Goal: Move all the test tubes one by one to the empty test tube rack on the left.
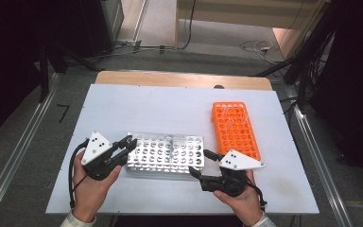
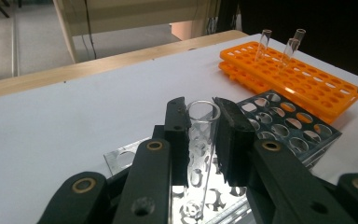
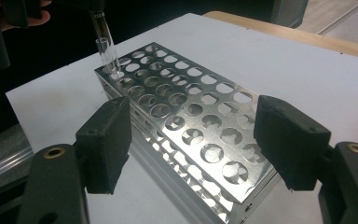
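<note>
My left gripper (image 2: pixel 200 135) is clenched on a glass tube (image 2: pixel 200 140), centre of its view, tube bottom in a corner hole of the steel rack (image 1: pixel 165 153). My right gripper (image 3: pixel 193 140) stands released, nothing between, lower frame. Orange rack (image 1: pixel 235 128) upper right.

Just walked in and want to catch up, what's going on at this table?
A person is loading glass tubes into racks. The left gripper is shut on a clear test tube, held at a corner hole of the metal rack. The right gripper is open and empty near the rack's other end. Two more tubes stand in the orange rack.
</note>
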`<state>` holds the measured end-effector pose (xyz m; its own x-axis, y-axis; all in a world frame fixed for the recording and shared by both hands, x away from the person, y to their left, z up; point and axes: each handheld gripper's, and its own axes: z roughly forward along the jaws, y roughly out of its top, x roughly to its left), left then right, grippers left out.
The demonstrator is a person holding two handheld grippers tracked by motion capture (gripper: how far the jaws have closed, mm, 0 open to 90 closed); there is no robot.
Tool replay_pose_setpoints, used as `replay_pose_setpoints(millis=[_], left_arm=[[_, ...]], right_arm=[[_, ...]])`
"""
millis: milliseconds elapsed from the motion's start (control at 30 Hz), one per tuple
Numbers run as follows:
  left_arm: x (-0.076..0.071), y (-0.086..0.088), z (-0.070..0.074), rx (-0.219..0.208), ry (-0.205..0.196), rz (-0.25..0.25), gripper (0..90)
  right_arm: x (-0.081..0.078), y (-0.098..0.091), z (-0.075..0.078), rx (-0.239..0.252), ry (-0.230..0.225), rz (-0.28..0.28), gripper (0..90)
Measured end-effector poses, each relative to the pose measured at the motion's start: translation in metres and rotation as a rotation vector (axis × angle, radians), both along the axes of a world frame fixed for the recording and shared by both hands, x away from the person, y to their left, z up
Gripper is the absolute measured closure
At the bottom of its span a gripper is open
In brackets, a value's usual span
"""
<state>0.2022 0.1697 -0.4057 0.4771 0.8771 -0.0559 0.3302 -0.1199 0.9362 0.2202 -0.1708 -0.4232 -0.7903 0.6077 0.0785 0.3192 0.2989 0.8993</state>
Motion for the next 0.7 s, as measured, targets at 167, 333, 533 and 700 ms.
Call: replay_pose_setpoints(millis=[167, 333, 533, 700], left_arm=[[0.001, 0.000, -0.007, 0.005, 0.010, -0.002, 75.8], [0.001, -0.001, -0.016, 0.010, 0.023, -0.009, 75.8], [0.002, -0.004, -0.026, 0.057, 0.065, -0.009, 75.7], [0.003, -0.008, -0.028, 0.104, 0.116, -0.005, 75.7]], right_arm=[[0.002, -0.003, 0.000, 0.000, -0.001, -0.007, 26.4], [0.002, -0.004, 0.000, 0.000, 0.001, -0.010, 26.5], [0.002, -0.005, 0.000, -0.001, -0.002, -0.009, 26.6], [0.002, -0.006, 0.000, -0.005, 0.000, -0.013, 26.6]])
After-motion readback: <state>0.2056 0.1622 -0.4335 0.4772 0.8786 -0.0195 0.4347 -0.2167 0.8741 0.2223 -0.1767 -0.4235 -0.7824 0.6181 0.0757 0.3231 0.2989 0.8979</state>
